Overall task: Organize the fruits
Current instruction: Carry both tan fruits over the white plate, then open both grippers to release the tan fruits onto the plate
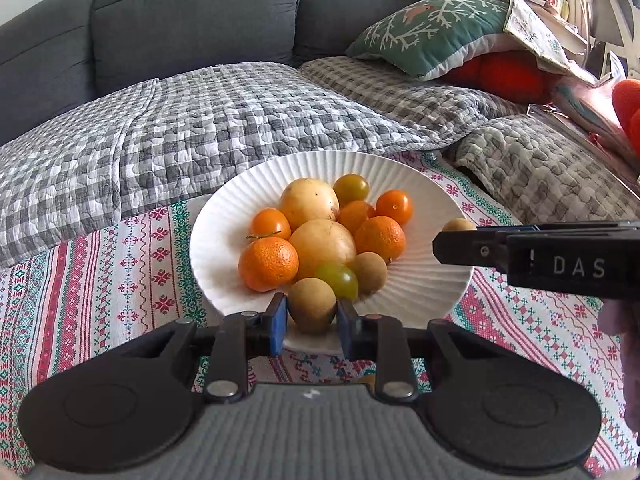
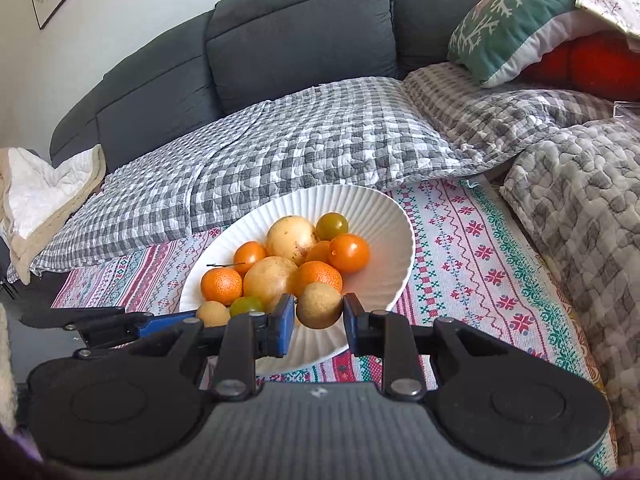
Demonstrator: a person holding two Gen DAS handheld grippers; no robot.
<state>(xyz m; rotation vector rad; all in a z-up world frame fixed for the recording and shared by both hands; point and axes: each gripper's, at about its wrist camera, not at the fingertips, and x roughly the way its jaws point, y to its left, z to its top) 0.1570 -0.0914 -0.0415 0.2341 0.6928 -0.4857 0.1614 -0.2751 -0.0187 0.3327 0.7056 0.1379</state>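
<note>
A dark grey sofa (image 1: 192, 12) fills the background, its seat covered by a grey-and-white checked quilt (image 1: 224, 120). A green cushion with white branch patterns (image 1: 424, 32) lies at the right end. In front, a cross-stitch patterned cloth (image 1: 132, 264) in pink, red and green is spread out, and on it sits a white ribbed plate (image 1: 424, 292).

The plate holds a heap of fruit: two pale yellow round fruits (image 1: 320, 248), several mandarins (image 1: 268, 264), orange cherry tomatoes (image 1: 394, 206), greenish tomatoes (image 1: 338, 280) and a small brown longan (image 1: 370, 266).

The left gripper (image 1: 312, 314) hangs over the near rim of the plate, its blue pads clamped on a brown longan (image 1: 312, 306) between them. The right gripper (image 2: 319, 312) likewise grips a second brown longan (image 2: 319, 306) tightly between its blue pads, above the plate's near side. Each gripper appears side-on in the other's view.
</note>
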